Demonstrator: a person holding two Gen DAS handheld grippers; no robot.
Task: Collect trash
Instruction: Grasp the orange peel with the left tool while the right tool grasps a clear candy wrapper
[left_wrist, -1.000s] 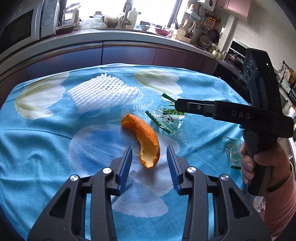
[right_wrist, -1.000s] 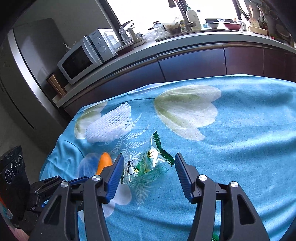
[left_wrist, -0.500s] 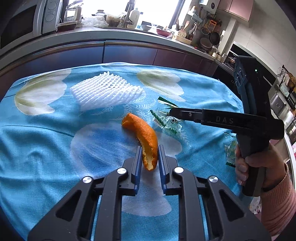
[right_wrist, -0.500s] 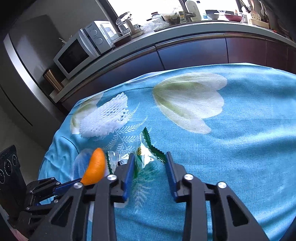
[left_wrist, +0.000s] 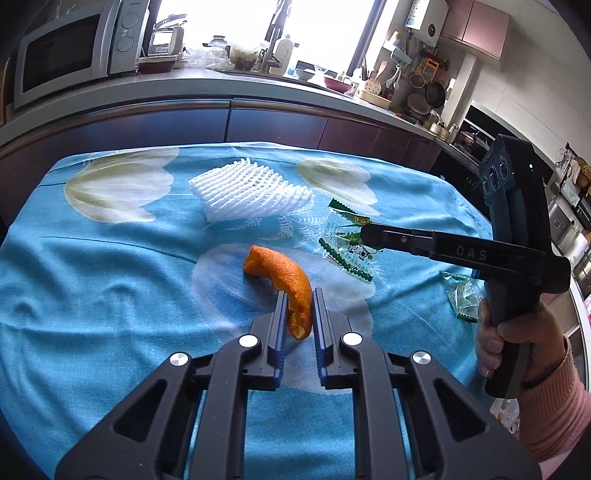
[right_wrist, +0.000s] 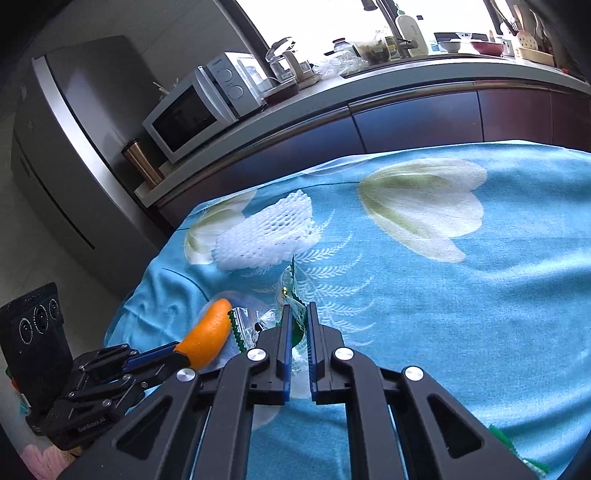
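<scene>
A curved orange peel (left_wrist: 284, 273) lies on the blue flowered tablecloth (left_wrist: 92, 288). My left gripper (left_wrist: 298, 295) has its jaws closing, and the blue pads press the peel's near end from both sides. From the right wrist view the peel (right_wrist: 207, 336) sticks out of the left gripper (right_wrist: 162, 360). A clear candy wrapper with green edges (left_wrist: 351, 251) lies just right of the peel. My right gripper (right_wrist: 297, 308) is shut on that wrapper (right_wrist: 286, 291), whose crumpled film shows between the pads. In the left wrist view the right gripper's tip (left_wrist: 364, 234) rests on it.
A white foam fruit net (left_wrist: 251, 192) lies farther back on the cloth. Another small wrapper (left_wrist: 461, 295) sits near the right edge, by the person's hand (left_wrist: 517, 332). A kitchen counter with a microwave (right_wrist: 199, 110) runs behind the table.
Both grippers went from open to closed: the left one around the orange peel's near end, the right one around the clear wrapper. Both moved slightly forward over the cloth.
</scene>
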